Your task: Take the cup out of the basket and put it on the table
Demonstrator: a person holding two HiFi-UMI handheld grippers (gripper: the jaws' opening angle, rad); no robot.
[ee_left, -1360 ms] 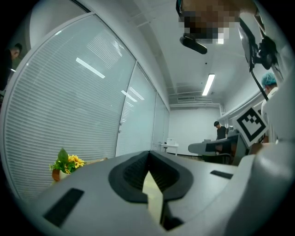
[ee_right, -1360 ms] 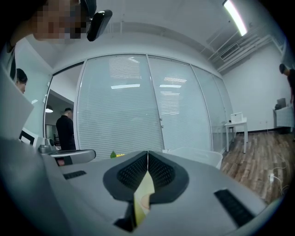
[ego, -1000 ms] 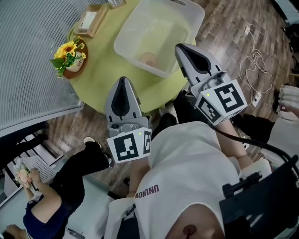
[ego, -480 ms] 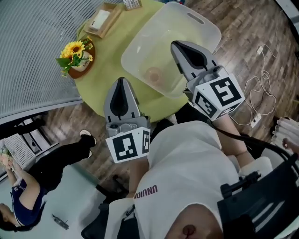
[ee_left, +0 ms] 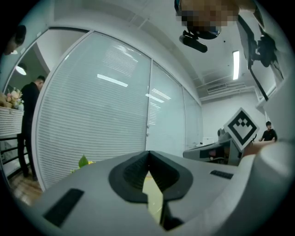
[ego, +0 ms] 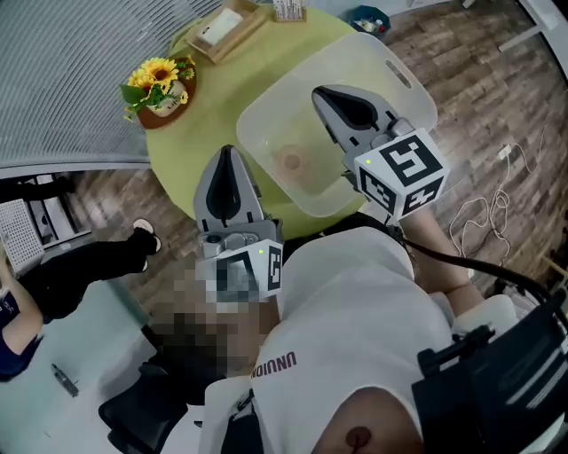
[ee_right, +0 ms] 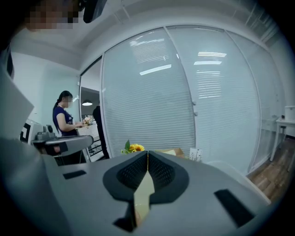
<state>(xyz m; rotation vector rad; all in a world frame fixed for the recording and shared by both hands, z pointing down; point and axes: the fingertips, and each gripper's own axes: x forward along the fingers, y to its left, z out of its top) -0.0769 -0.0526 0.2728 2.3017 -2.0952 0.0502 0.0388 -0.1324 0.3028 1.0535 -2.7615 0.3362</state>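
A pale brownish cup [ego: 291,162] lies at the bottom of a translucent white basket [ego: 390,66] on the round yellow-green table [ego: 213,97]. My right gripper [ego: 319,92] hangs over the basket's middle, to the right of the cup, jaws shut with nothing between them. My left gripper [ego: 227,152] is over the table's near edge, just left of the basket, also shut and empty. The left gripper view shows its jaws [ee_left: 148,152] closed against window blinds. The right gripper view shows its jaws [ee_right: 147,152] closed, with the basket's rim [ee_right: 226,167] beyond them.
A sunflower pot [ego: 161,82] stands at the table's left. A wooden tray [ego: 227,27] and a small card stand [ego: 289,9] are at the far side. Someone's dark-trousered leg [ego: 89,266] is on the floor at left, and cables [ego: 479,217] lie at right.
The head view has swung, so table and basket sit further right and nearer. My right gripper has moved from the basket's near rim to over its inside. The left gripper stays put.
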